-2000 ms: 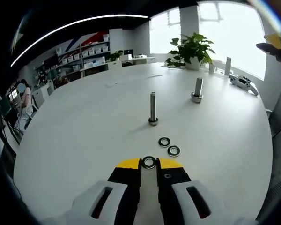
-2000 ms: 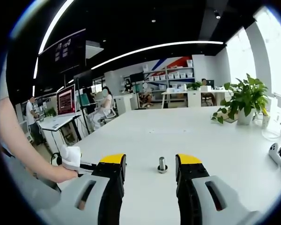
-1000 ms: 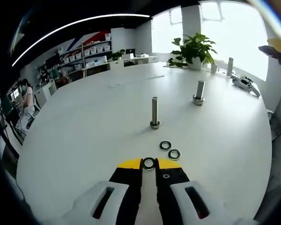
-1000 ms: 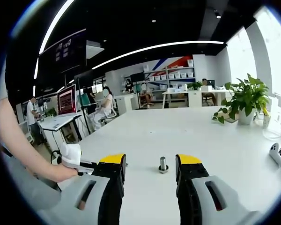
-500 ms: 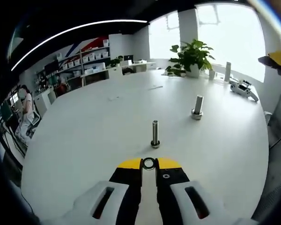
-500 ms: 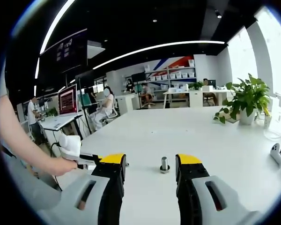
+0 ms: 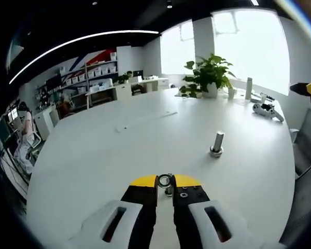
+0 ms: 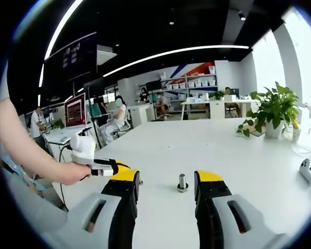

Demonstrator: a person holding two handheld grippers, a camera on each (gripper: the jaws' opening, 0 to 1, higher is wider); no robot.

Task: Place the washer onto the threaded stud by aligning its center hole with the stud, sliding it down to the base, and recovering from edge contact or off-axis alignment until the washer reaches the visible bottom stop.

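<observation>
Desk: a wide white desk with rounded edge, in an open office with shelves of white bins, a light strip on a dark ceiling and bright windows.
Plant: one potted plant at the desk's far side, seen in both views.
Left gripper: yellow-tipped jaws pressed nearly together, pinching one washer by its rim, held above the desk.
Studs, left gripper view: one upright stud well beyond the jaws, to the right; something small and metallic lies directly under the washer, too hidden to name.
Right gripper: jaws spread wide, nothing between them.
Studs, right gripper view: one short stud standing on the desk beyond the jaws.
Other gripper: the left gripper enters the right gripper view, held in a hand.
Controller: one white controller near the window.
</observation>
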